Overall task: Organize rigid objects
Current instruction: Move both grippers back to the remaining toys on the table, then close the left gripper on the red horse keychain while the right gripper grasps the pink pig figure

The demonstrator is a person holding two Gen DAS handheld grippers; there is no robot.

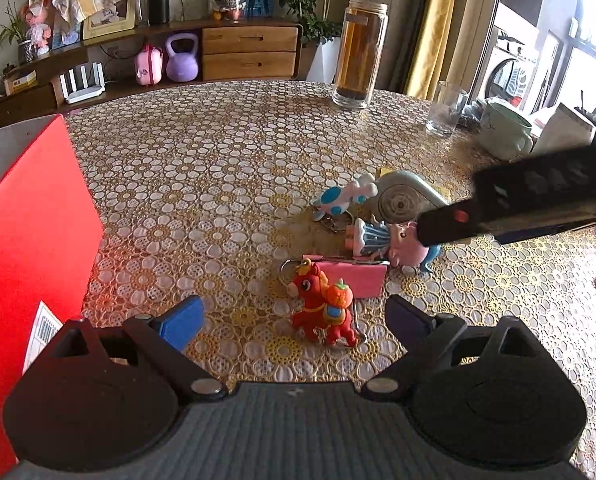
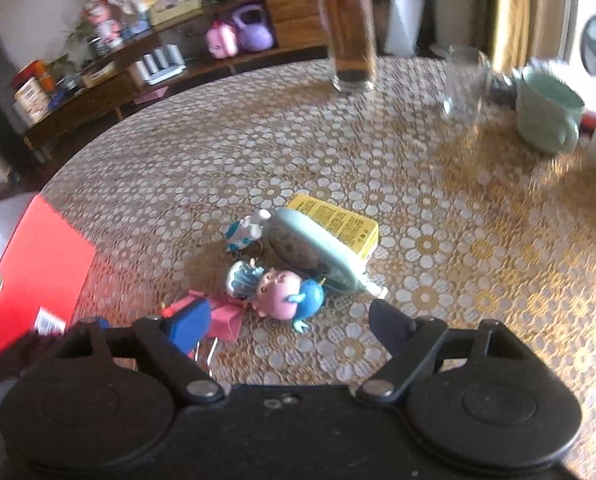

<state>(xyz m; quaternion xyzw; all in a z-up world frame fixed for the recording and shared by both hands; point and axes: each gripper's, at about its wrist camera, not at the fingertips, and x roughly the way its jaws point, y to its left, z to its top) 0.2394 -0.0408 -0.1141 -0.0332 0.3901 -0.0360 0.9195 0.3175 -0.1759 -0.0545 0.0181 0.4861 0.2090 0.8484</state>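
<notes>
A red horse keychain (image 1: 324, 308) lies on the table between the open fingers of my left gripper (image 1: 294, 316). Behind it lie a pink clip (image 1: 354, 274), a pink pig figure (image 1: 394, 240), a white-and-blue toy (image 1: 344, 196) and a grey-green tape measure (image 1: 402, 198). My right gripper (image 2: 290, 322) is open and empty, hovering just in front of the pig figure (image 2: 276, 288); its finger shows in the left wrist view (image 1: 450, 224) beside the pig. The tape measure (image 2: 310, 248) rests on a yellow box (image 2: 338, 222). The white-and-blue toy (image 2: 246, 232) and pink clip (image 2: 226, 316) lie left.
A red box (image 1: 38, 216) stands at the table's left, also in the right wrist view (image 2: 38, 256). A tall glass jar (image 1: 360, 52), a drinking glass (image 1: 446, 110) and a green mug (image 1: 502, 128) stand at the far right. The patterned tablecloth (image 1: 202, 168) covers the table.
</notes>
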